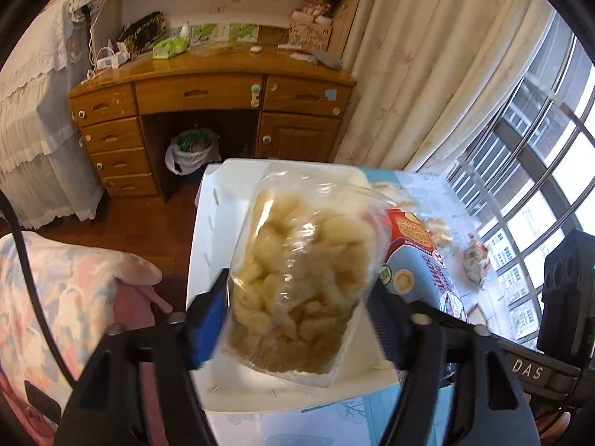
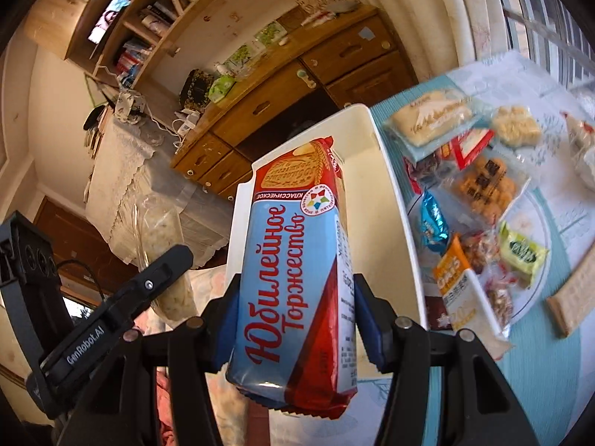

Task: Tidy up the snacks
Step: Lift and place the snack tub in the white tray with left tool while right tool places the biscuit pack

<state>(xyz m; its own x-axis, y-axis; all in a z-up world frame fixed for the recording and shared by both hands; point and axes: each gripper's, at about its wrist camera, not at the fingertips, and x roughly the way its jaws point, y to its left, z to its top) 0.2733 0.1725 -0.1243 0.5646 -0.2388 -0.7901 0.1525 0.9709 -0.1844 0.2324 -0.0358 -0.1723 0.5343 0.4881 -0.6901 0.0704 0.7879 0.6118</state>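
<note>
black plastic arms with blue rubber pads fill the foreground of both views. left gripper (image 1: 297, 319): its fingers stand wide, one on each side of a clear crinkly bag of pale puffs (image 1: 297, 267); the pads look just off the film or barely grazing it, and blur hides which. the bag is soft and lumpy, and its lower end rests on the smooth floor of the white tray (image 1: 215, 223). right gripper (image 2: 297, 297): its fingers are narrower and clamp the two long sides of a glossy biscuit pack (image 2: 293, 278), a long block in light blue and red with cyrillic lettering, held lengthwise above the same tray.

only the right wrist view shows the heap of small wrapped snacks (image 2: 479, 189) beside the tray on the desk (image 2: 557, 223), which is covered in a pale blue patterned cloth: foil twists, clear packets of golden balls, a green sachet, and near them a flat ridged wafer (image 2: 569, 293). it also catches the left gripper from the side, with the bag beyond it. the left wrist view alone shows a quilted floral blanket (image 1: 74, 278) and barred windows (image 1: 539, 186).
</note>
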